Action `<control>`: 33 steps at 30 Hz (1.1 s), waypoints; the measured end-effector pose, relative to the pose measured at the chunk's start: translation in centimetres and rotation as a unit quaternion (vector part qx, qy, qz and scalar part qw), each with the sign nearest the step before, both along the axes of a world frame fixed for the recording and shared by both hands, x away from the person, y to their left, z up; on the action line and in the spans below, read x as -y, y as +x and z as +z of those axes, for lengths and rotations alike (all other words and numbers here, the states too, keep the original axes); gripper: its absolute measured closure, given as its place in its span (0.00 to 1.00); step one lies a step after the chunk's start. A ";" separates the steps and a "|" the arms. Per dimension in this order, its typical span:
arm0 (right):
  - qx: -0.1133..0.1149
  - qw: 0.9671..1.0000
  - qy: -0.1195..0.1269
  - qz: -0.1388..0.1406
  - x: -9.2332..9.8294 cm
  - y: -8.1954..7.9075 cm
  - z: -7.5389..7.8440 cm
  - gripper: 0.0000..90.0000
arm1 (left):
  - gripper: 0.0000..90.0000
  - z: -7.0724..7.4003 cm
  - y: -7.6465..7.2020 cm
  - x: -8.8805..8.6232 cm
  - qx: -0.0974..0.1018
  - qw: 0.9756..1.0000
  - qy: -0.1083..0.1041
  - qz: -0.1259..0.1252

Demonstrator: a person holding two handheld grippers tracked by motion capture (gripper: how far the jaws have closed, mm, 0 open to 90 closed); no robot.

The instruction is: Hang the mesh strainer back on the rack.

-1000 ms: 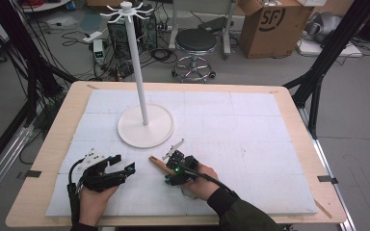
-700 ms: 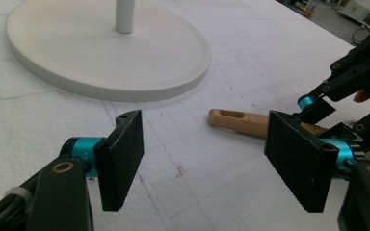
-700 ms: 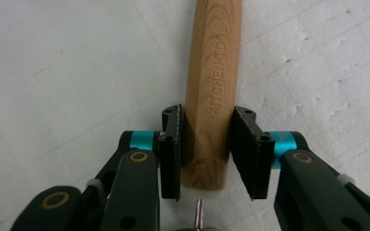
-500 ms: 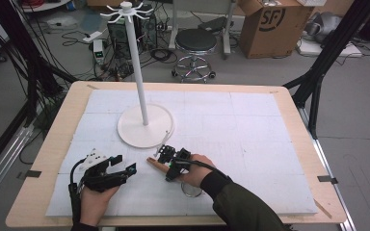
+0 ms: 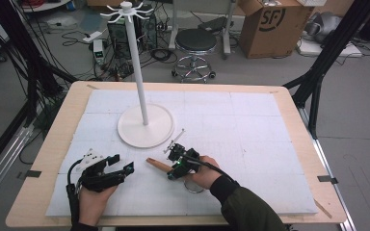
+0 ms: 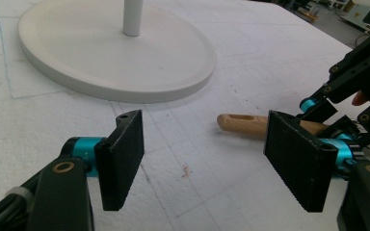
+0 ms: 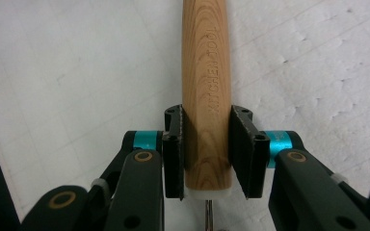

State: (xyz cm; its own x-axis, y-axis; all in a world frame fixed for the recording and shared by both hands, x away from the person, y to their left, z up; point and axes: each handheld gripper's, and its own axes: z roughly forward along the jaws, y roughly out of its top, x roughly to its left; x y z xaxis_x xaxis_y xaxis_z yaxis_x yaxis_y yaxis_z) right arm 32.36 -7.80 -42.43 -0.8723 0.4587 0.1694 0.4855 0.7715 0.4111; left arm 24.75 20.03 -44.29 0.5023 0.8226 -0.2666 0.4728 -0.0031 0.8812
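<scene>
table (image 5: 289,103): light wood rim, covered by a white textured foam sheet (image 5: 250,125); rim left bare on all sides
open room: far and right parts of the sheet are bare; both grippers are kept near the front edge
stand (image 5: 144,120): white round flat base with a thin upright pole, hooked arms at the top; set left of centre on the sheet
right gripper (image 7: 207,149): jaws clamped on the wooden handle (image 7: 206,72) near its butt end, pads touching both sides
wooden handle: rounded, light wood grain, "KITCHEN TOOL" engraved along it; white collar and thin metal shaft seen at the near end; lies low over the sheet, just in front of the stand base, between the two grippers
left gripper (image 6: 202,154): jaws spread wide, nothing between them; ribbed black pads; pointed at the handle tip, apart from it
</scene>
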 end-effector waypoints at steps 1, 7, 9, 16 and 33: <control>-0.001 1.000 0.006 -0.003 0.2 0.0 0.0 0.77 | 0.35 0.0 0.0 0.0 0.001 1.000 0.000 0.001; 0.013 0.999 0.046 -0.024 1.1 0.2 0.2 0.77 | 0.35 0.0 0.0 0.0 0.002 1.000 0.000 0.003; 0.035 0.997 0.070 -0.029 1.6 0.0 0.3 0.77 | 0.35 0.0 0.0 -0.1 0.002 1.000 0.001 0.002; 0.086 0.989 0.115 -0.034 2.7 -0.8 0.8 0.77 | 0.35 0.0 0.0 -0.1 0.000 1.000 0.003 0.003; 0.156 0.945 0.270 -0.096 7.4 -0.3 5.1 0.77 | 0.35 -0.1 0.0 0.1 0.001 1.000 0.000 0.002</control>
State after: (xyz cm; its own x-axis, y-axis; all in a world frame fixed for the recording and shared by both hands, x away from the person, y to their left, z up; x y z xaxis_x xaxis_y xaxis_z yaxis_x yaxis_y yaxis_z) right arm 32.06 -15.22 -37.28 -0.8274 0.5346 0.1720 0.3858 0.3184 0.8659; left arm 24.77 19.98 -44.35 0.4992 0.8251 -0.2647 0.4709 -0.0019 0.8822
